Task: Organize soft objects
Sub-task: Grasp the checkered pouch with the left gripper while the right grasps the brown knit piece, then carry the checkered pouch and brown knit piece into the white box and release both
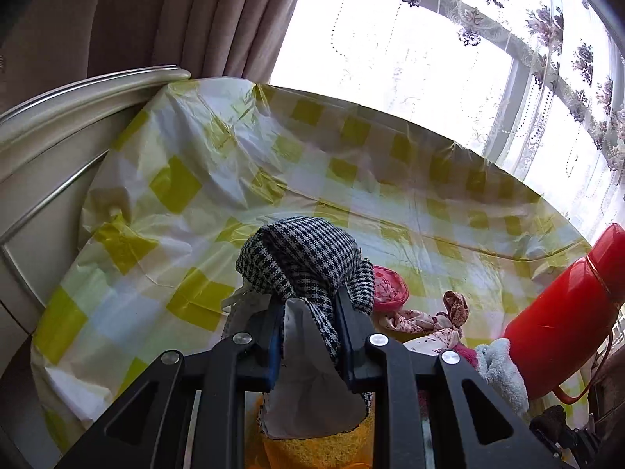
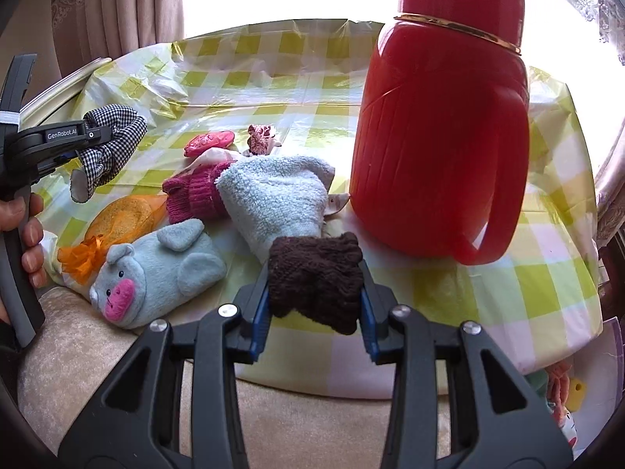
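Note:
My left gripper [image 1: 308, 305] is shut on a black-and-white houndstooth cloth [image 1: 304, 254], held up above the table; the same cloth [image 2: 113, 140] hangs from that gripper [image 2: 84, 144] at the left of the right wrist view. My right gripper [image 2: 314, 285] is shut on a dark brown knitted piece [image 2: 316, 277], lifted just over the table's near side. On the yellow-checked tablecloth [image 2: 508, 285] lie a light blue fluffy sock [image 2: 273, 199], a magenta knitted sock [image 2: 195, 195], a grey plush pig [image 2: 156, 269], an orange mesh pouch [image 2: 117, 219] and a floral fabric piece [image 2: 261, 138].
A tall red thermos jug [image 2: 441, 125] stands at the right, close to the soft pile. A pink lid [image 2: 209, 142] lies behind the socks. A person's hand [image 2: 27, 230] holds the left tool. Curtains and a bright window [image 1: 390, 39] lie beyond the table; a beige cushion [image 2: 78, 351] is below.

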A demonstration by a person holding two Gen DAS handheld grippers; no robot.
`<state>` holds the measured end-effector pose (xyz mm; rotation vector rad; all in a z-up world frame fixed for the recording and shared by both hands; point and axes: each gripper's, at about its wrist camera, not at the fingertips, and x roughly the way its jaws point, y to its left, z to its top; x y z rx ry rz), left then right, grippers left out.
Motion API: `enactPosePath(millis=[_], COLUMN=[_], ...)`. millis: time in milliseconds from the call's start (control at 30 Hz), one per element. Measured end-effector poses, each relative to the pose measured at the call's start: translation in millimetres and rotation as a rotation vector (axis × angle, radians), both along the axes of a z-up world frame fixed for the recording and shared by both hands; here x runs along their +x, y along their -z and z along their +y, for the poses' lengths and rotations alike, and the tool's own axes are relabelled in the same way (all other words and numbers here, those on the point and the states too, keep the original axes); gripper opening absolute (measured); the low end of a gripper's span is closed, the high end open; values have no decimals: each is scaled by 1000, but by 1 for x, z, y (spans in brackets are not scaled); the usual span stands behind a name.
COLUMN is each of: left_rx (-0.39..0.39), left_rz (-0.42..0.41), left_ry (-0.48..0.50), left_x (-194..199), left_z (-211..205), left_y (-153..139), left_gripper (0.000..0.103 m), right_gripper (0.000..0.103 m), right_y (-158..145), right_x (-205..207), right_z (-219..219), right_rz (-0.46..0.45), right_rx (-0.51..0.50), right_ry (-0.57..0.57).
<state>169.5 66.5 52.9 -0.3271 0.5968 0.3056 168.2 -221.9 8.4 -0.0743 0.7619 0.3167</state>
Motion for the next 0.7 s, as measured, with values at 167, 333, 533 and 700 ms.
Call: enactPosePath(millis=[167, 333, 533, 700], left_rx=[9, 6, -32, -69], left_rz=[-85, -135, -150, -136], left_ry=[10, 87, 235, 368], left_x=[-32, -49, -61, -67], left_z=[-15, -43, -93, -140], left_y=[-20, -41, -55, -55], left_gripper=[25, 25, 25, 25], right_gripper=[42, 42, 42, 42], right_y=[-11, -20, -31, -35], right_x=[-16, -31, -49, -60], right_z=[-15, -38, -75, -115], right_rz=[-23, -34, -42, -42], right_rx=[32, 83, 122, 118], right_ry=[11, 43, 97, 177])
